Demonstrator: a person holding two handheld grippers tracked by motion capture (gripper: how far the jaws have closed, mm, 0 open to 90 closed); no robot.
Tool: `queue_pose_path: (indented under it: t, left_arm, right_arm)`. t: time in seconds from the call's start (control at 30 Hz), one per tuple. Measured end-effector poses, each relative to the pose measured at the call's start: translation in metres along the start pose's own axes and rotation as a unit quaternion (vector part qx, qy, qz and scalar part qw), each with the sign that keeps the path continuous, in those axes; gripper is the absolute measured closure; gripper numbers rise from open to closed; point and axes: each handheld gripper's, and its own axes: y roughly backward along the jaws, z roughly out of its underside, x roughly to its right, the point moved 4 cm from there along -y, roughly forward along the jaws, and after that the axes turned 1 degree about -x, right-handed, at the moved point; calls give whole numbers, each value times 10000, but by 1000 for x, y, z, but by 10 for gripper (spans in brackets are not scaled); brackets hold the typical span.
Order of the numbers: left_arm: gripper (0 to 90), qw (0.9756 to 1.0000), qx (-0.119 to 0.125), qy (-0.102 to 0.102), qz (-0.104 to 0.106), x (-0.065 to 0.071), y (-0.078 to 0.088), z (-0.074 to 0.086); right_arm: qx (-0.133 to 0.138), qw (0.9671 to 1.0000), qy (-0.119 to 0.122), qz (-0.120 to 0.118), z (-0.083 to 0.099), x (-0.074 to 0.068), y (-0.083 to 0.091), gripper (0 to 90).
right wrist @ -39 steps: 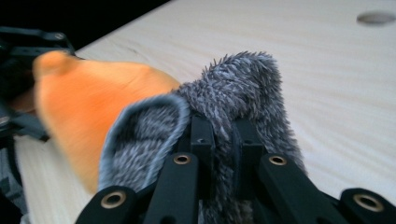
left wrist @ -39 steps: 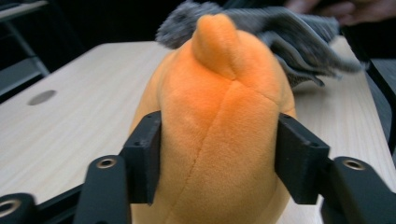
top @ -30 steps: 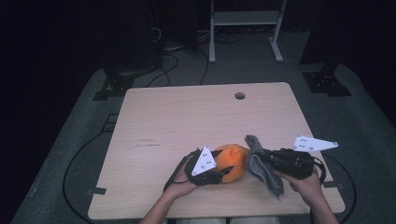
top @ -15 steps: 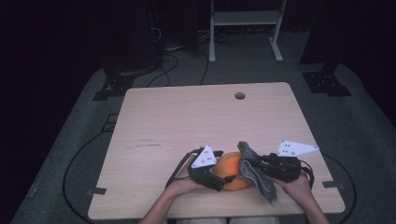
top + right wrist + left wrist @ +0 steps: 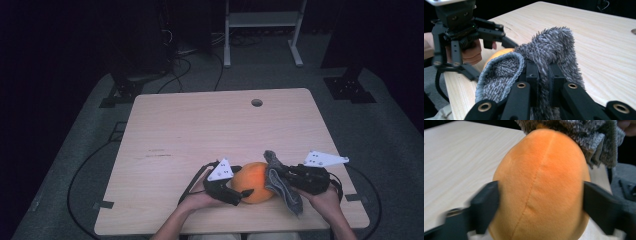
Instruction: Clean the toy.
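An orange plush toy (image 5: 252,181), rounded with a seam down its middle (image 5: 541,185), sits low over the table's near edge. My left gripper (image 5: 244,186) has just been closing on it, and both black jaws press its sides in the left gripper view. A fuzzy grey sock (image 5: 282,187) hangs against the toy's right side. My right gripper (image 5: 281,176) is shut on the sock, whose cuff and toe stick up past the jaws (image 5: 549,45). In the right gripper view the orange toy (image 5: 499,53) peeks out behind the sock.
The pale wooden table (image 5: 210,130) has a small round hole (image 5: 257,102) near its far edge. A white metal stand (image 5: 260,30) and loose cables (image 5: 190,55) lie on the dark floor beyond. Hands and forearms enter from the bottom.
Both grippers have sunk a little toward the table with the toy and the sock. The right gripper's plate has shifted slightly left, closer to the toy.
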Motion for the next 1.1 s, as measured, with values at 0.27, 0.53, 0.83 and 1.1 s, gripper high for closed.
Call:
queue_pose_path:
  t: [0.27, 0.53, 0.83, 1.1]
  left_arm:
    - [384, 9992, 95, -316, -219, 7, 4, -7]
    - [392, 9985, 246, -385, -304, 9, 6, -15]
    - [355, 9990, 110, -407, -169, 7, 20, -16]
    - [93, 9996, -35, 129, 248, -8, 18, -5]
  right_arm:
    - [111, 9978, 653, -93, -23, -30, -1, 812]
    - [180, 9997, 82, 175, -5, 1, 10, 812]
    - [49, 9992, 257, -293, -6, -22, -19, 812]
    - [44, 9990, 118, -420, 5, -15, -17, 812]
